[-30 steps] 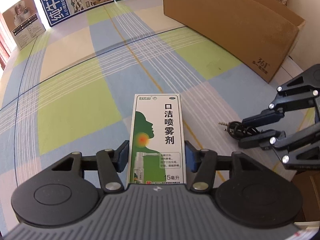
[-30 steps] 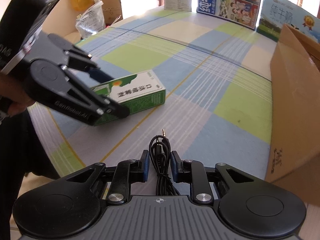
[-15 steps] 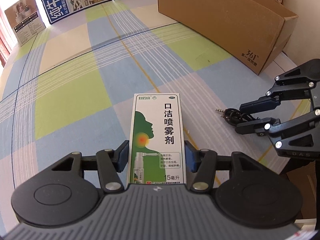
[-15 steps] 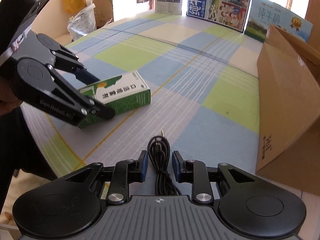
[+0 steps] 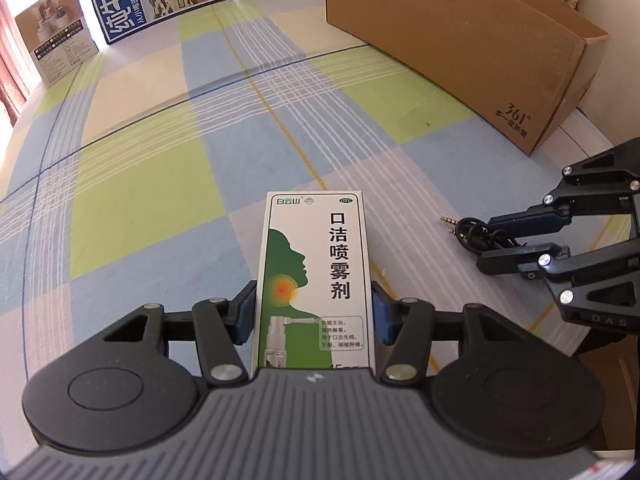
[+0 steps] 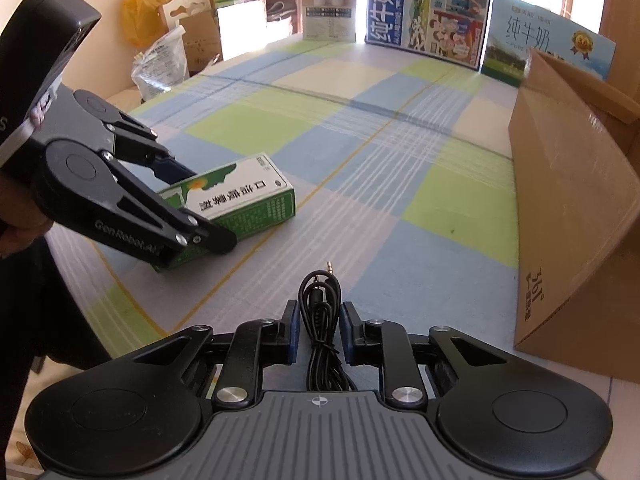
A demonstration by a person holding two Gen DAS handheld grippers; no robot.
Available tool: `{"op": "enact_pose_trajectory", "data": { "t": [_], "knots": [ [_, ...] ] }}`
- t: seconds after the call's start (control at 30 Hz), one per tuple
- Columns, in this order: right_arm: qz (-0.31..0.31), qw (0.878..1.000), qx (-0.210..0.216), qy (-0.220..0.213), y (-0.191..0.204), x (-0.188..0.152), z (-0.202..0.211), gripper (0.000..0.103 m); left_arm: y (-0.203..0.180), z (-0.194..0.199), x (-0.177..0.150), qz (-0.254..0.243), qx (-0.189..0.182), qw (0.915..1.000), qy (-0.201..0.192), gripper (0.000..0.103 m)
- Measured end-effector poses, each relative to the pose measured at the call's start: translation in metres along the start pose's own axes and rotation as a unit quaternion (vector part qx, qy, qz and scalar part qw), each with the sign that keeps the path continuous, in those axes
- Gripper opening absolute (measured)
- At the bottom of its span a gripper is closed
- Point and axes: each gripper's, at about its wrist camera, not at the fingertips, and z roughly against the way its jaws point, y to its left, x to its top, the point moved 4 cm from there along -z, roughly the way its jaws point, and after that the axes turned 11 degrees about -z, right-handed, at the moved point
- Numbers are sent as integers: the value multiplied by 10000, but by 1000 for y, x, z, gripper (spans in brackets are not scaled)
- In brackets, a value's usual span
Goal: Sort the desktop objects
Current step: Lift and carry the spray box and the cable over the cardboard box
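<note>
A green and white spray box (image 5: 316,256) lies on the checked tablecloth, and my left gripper (image 5: 312,312) is shut on it, blue pads pressed to its long sides. The right wrist view shows that same box (image 6: 240,196) with the left gripper (image 6: 208,206) straddling it from the left. A coiled black audio cable (image 6: 320,300) lies between the pads of my right gripper (image 6: 320,332). Its jaws are closing, with a small gap still showing on each side of the cable. From the left wrist view, the cable (image 5: 472,234) pokes out past the right gripper (image 5: 488,240).
A large open cardboard box (image 5: 460,52) stands along the right side of the table (image 6: 440,208). Milk cartons (image 6: 428,12) and a small white box (image 6: 328,8) line the far edge. Bags (image 6: 148,4) sit beyond the left edge. A hand (image 6: 16,232) holds the left gripper.
The right gripper has tipped slightly, and its jaws widened a touch then narrowed again around the cable. The left gripper and the spray box have stayed as they were.
</note>
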Motion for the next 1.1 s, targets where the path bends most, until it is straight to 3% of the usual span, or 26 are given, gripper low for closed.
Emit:
{"op": "enact_pose_trajectory", "data": {
  "t": [1.1],
  "knots": [
    [-645,9952,-342,-658,-2,8,97,18,-41,81,-3,171,127,9990,-399,51]
  ]
}}
